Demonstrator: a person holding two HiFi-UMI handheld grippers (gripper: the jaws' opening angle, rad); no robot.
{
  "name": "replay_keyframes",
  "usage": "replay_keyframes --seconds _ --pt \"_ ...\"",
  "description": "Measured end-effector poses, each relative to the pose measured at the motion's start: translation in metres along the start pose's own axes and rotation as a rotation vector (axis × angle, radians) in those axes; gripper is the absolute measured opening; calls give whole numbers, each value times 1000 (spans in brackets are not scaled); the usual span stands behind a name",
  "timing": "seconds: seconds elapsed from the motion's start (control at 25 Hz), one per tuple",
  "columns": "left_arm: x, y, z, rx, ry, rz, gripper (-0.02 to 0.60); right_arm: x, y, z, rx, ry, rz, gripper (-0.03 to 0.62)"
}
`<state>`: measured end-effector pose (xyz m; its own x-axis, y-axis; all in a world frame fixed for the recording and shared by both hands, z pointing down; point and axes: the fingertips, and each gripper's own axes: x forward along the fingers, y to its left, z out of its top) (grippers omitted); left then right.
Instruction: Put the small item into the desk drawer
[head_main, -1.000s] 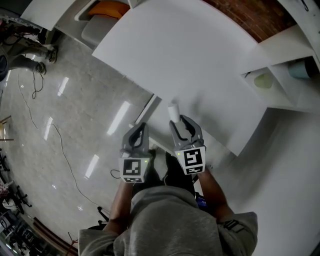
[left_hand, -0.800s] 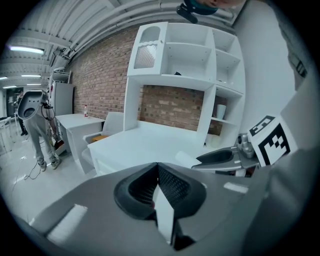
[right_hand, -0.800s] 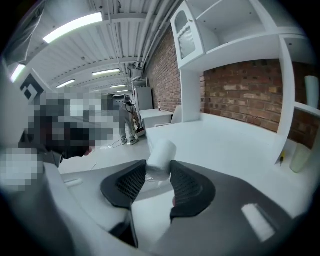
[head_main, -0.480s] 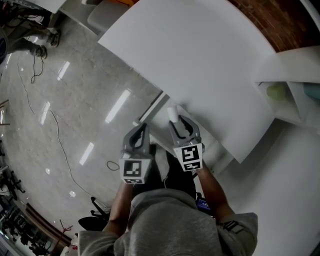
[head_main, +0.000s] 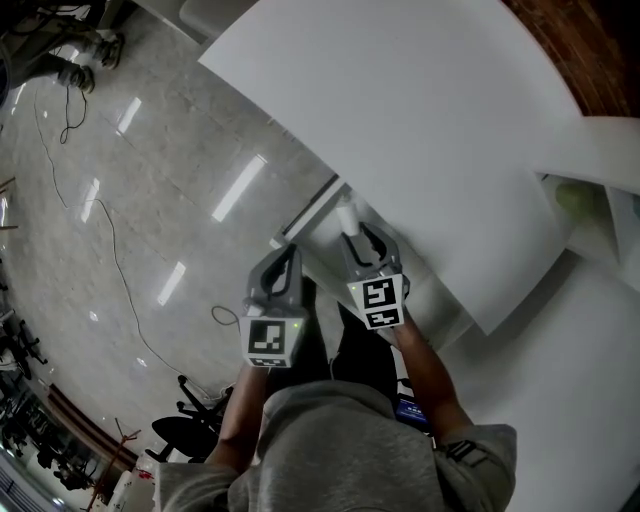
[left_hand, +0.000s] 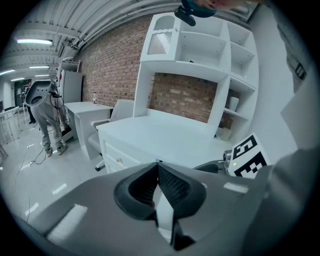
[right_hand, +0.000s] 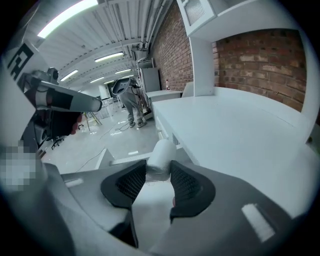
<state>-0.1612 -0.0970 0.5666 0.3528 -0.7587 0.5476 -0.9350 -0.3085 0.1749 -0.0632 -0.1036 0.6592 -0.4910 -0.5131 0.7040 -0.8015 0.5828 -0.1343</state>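
White roll over the drawer, held in the right gripper

The left gripper (left_hand: 157, 165) hangs in front of the desk with its jaws pressed together at the tips and nothing between them. Just beside it, the right gripper (right_hand: 158, 168) points downward, its pads clamped on a small white cylinder (right_hand: 161, 151) that sticks out past the fingertips. The cylinder is above the pulled-out drawer (head_main: 305, 212) at the near edge of the white desk (head_main: 430, 130), not yet inside it.
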Motion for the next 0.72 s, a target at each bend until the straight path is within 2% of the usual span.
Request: replay_keyframes --seconds 0.24,0.72 --pt "10 0 -17 -13 30 6 12 21 -6 -23 8 40 18 160" --pt "21 5 -41 -38 63 23 12 70 -17 -67 9 105 -1 161"
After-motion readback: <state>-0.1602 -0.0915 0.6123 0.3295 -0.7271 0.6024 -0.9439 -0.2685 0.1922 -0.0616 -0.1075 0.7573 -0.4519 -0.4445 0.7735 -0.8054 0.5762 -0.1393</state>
